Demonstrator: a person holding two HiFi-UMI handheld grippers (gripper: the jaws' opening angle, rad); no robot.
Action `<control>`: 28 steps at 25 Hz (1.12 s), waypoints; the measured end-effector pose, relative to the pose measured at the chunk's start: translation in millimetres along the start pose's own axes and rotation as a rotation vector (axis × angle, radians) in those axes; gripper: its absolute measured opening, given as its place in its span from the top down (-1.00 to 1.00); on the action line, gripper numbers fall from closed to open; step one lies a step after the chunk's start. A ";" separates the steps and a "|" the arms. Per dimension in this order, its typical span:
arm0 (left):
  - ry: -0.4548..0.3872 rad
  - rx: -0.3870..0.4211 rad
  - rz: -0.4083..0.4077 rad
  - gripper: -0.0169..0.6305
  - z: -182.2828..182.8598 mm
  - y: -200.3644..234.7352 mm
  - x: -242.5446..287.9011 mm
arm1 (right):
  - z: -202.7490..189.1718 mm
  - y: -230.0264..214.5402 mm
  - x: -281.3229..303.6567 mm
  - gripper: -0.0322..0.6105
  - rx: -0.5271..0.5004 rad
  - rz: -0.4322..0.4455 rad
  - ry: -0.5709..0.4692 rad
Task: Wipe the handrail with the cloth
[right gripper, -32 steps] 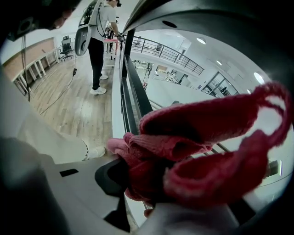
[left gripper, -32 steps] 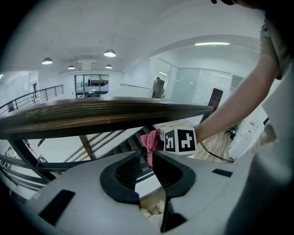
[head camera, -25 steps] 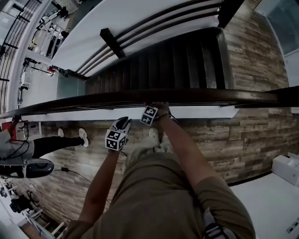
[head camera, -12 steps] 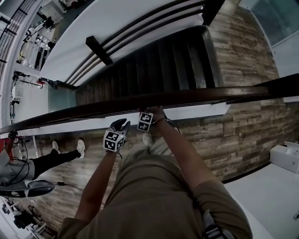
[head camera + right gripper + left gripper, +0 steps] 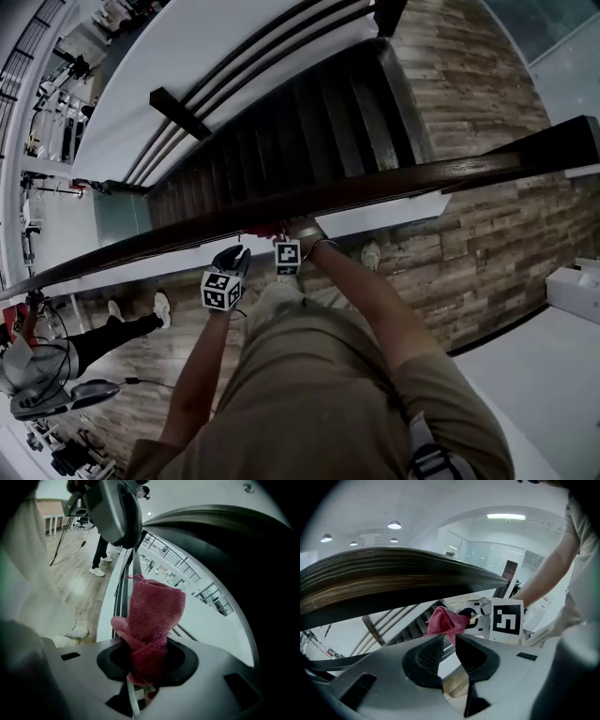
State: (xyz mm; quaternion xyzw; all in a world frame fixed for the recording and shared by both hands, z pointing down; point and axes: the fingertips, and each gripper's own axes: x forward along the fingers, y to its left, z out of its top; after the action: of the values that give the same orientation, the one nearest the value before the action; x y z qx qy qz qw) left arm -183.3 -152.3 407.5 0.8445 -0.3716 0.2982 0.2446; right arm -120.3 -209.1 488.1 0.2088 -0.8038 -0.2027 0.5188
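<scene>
Right gripper [image 5: 147, 654] is clamped on the red cloth [image 5: 153, 616]. The fabric is bunched into a wad that stands proud of the jaws, which I judge is done to put a padded face to the wood rather than bare plastic. The cloth sits at the person's-side edge of the dark wooden handrail [image 5: 394, 187], tucked low against its near face about mid-length, above the staircase [image 5: 300, 141]. It lies just beside the rail, but firm contact cannot be confirmed from any view. Left gripper [image 5: 449, 640] has its jaws narrowly apart with nothing between them. The cloth seen past its tips belongs to the other gripper. It is kept just short of the rail's near edge, left of the cloth, probably as a spare hand. Pose: the right arm reaches forward nearly straight, wrist at the rail, gripper angled downward. The left forearm is bent and drawn back closer to the body, gripper likewise angled downward.
</scene>
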 end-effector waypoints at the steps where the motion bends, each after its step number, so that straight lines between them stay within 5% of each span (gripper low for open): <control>1: 0.002 -0.002 0.007 0.73 2.0 -4.4 3.9 | -4.3 2.0 6.0 0.52 0.012 0.019 0.023; 4: 0.022 -0.006 0.022 0.73 2.0 -16.5 5.2 | -26.6 17.6 20.1 0.52 0.026 0.092 0.131; 7: 0.035 0.001 0.020 0.73 3.2 -29.0 6.9 | -52.6 12.6 16.7 0.52 0.064 0.050 0.173; 28: 0.037 0.061 -0.044 0.73 73.5 -149.3 108.4 | -231.7 -13.9 -53.1 0.52 0.090 0.079 0.223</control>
State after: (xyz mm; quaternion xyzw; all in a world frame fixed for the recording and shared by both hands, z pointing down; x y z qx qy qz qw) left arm 15.0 -161.0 401.6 0.8539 -0.3391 0.3194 0.2320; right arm 114.1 -217.0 528.7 0.2213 -0.7569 -0.1213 0.6028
